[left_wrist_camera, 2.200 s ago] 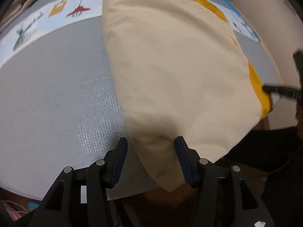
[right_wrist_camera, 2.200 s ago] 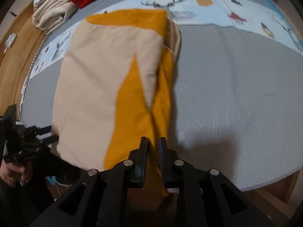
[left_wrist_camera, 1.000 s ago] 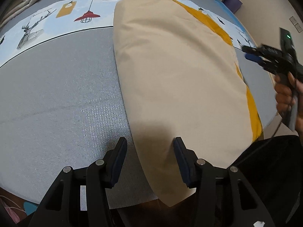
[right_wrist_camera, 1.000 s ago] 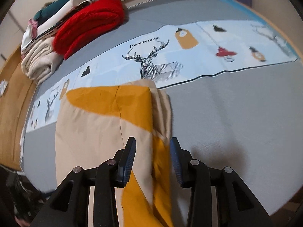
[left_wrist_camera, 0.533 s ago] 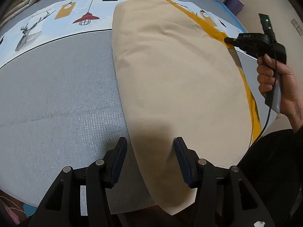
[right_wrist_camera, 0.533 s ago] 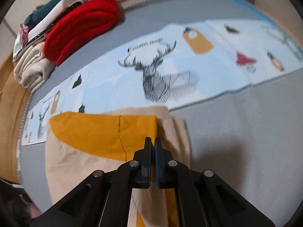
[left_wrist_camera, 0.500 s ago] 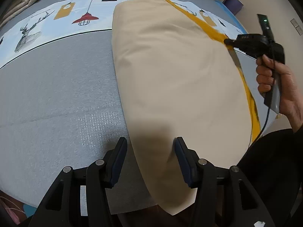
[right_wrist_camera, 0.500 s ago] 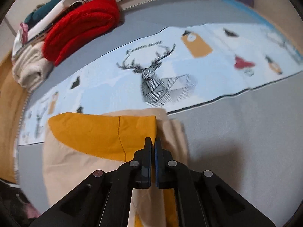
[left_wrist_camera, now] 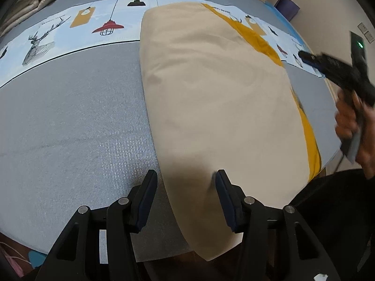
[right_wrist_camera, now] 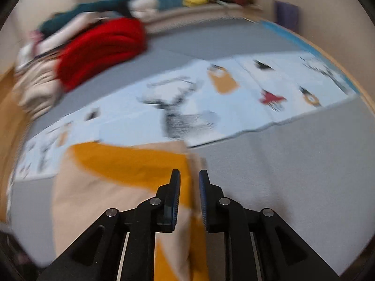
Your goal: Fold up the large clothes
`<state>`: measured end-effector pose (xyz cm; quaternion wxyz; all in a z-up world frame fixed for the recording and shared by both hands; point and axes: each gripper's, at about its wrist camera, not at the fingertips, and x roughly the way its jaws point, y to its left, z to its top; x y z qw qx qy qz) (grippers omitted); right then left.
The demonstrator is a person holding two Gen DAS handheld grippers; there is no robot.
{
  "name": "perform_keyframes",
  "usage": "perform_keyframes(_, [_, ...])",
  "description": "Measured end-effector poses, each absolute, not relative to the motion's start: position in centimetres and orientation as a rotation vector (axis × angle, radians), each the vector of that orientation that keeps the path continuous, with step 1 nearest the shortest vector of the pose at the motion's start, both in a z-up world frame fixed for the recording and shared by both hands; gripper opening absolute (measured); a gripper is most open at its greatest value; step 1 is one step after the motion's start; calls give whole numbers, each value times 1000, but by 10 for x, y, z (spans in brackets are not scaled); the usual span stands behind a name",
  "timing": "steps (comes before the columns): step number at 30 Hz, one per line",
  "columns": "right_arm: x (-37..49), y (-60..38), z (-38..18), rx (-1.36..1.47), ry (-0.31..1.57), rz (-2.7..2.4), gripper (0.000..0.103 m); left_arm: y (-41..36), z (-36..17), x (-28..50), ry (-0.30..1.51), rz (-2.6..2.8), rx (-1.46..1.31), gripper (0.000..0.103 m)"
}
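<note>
Right tongs (right_wrist_camera: 189, 175) clamped shut half a second ago, now opening, nothing between pads, left tongs (left_wrist_camera: 184, 178) unchanged, open astride beige-and-mustard garment (left_wrist_camera: 218, 107) at mat (left_wrist_camera: 70, 117) near edge, print lettering unreadable.

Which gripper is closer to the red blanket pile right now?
Right. The right gripper faces the red pile across the mat; the left gripper sits at the garment's near end.

The folded garment (left_wrist_camera: 211, 98) lies on the mat (left_wrist_camera: 70, 117), its far end over the printed strip (right_wrist_camera: 234, 98), clothes pile (right_wrist_camera: 93, 46) behind.
</note>
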<state>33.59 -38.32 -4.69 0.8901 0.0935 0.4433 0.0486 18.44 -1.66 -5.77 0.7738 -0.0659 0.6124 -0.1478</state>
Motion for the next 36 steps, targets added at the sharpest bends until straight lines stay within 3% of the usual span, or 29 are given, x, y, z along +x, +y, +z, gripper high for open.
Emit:
perform_keyframes(4, [306,-355,-54,81,998,369,25,-18,-58,185,1327,-305,-144,48])
perform_keyframes(9, [281,-329,-122,-233,1281,391,26,-20,-60,192,1336,-267,-151,48])
perform_keyframes(11, [280,-332,-124,-244,1276,396,29,-17,-58,198,1325,-255,-177,48])
perform_keyframes(15, [298,-356,-116,-103,1260,304,64,-1,-58,216,1319,-215,-285,53])
perform_keyframes(16, [303,-362,-117,-60,1266,273,68,3,-60,220,1325,-206,-314,54])
perform_keyframes(23, [329,-381,-145,205,1408,262,70,23,-97,255,1420,-181,-588,68])
perform_keyframes(30, [345,-386,-157,285,1422,285,69,31,-126,291,1449,-237,-736,72])
perform_keyframes(36, [350,-380,-160,280,1405,318,48,26,-135,303,1441,-257,-732,77])
